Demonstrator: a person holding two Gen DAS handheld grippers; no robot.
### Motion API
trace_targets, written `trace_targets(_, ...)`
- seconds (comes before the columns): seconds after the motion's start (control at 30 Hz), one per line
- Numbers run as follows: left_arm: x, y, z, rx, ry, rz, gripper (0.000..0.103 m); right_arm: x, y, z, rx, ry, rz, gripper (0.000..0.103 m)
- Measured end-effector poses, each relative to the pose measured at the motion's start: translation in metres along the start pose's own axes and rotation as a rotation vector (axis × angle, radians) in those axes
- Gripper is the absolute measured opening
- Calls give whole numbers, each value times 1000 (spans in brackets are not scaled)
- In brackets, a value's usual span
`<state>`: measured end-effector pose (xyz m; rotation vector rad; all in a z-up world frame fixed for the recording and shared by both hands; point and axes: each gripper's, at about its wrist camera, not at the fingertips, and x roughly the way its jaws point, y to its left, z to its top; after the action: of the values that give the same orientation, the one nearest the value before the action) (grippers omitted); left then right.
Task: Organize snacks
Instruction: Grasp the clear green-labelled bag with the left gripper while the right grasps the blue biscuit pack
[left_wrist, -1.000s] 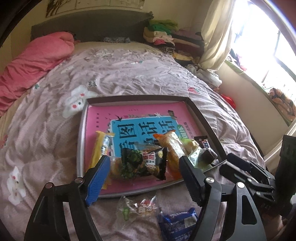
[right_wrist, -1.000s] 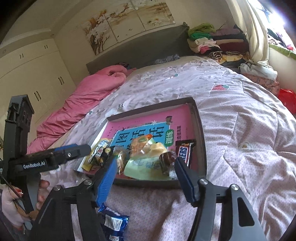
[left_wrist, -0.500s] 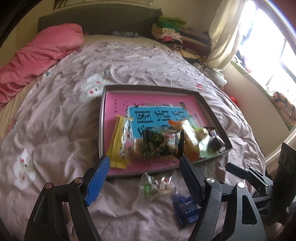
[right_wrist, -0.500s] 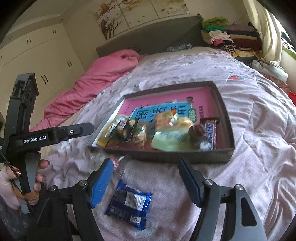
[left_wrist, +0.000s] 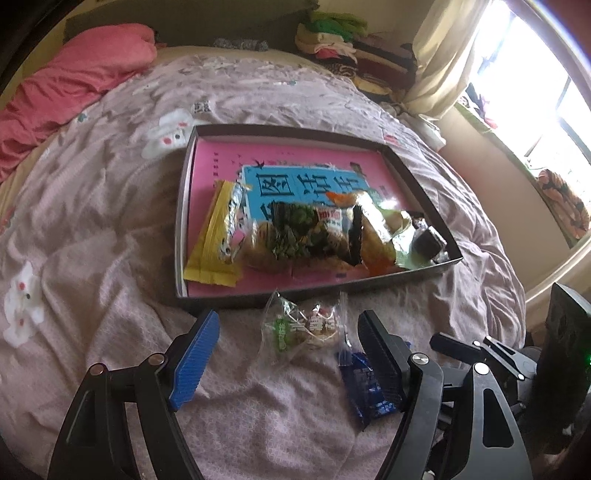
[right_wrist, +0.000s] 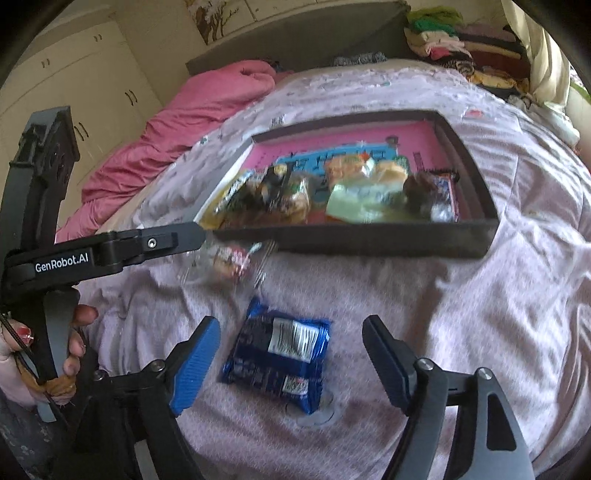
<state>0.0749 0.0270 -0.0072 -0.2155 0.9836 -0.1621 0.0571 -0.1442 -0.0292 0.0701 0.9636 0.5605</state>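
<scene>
A dark shallow tray (left_wrist: 314, 295) with a pink printed floor lies on the bed. It holds several snack packets, among them a yellow one (left_wrist: 214, 240). Two packets lie loose on the quilt in front of it: a clear packet (left_wrist: 303, 328) and a blue packet (right_wrist: 277, 358). My left gripper (left_wrist: 288, 354) is open, with the clear packet just beyond its fingertips. My right gripper (right_wrist: 291, 365) hangs over the blue packet, which lies between the opening jaws without touching the pads. In the right wrist view the clear packet (right_wrist: 229, 258) sits by the tray's front wall (right_wrist: 369, 243).
A lilac quilt (left_wrist: 110, 221) covers the bed and a pink blanket (left_wrist: 74, 81) is bunched at its far left. Folded clothes (left_wrist: 343, 40) are stacked by the headboard, with a curtain and window to the right. A hand (right_wrist: 22, 350) holds the left gripper's handle.
Both grippers have drawn back from the tray and sunk toward the loose packets in front of it. The right gripper's fingers have spread wider. The blue packet now lies between them.
</scene>
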Motion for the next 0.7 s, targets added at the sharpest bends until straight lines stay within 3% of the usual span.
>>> trace_targets(0.33, 19, 7, -5, -29, 44, -17, 78, 19, 12, -10, 3, 67, -13, 81)
trace_targets(0.6, 30, 5, -6, -26, 65, -31, 78, 37, 28, -16, -71, 91, -93, 83)
trace_targets(0.7, 35, 1, -7, -12, 75, -24, 78, 40, 37, -19, -129, 90, -138, 73)
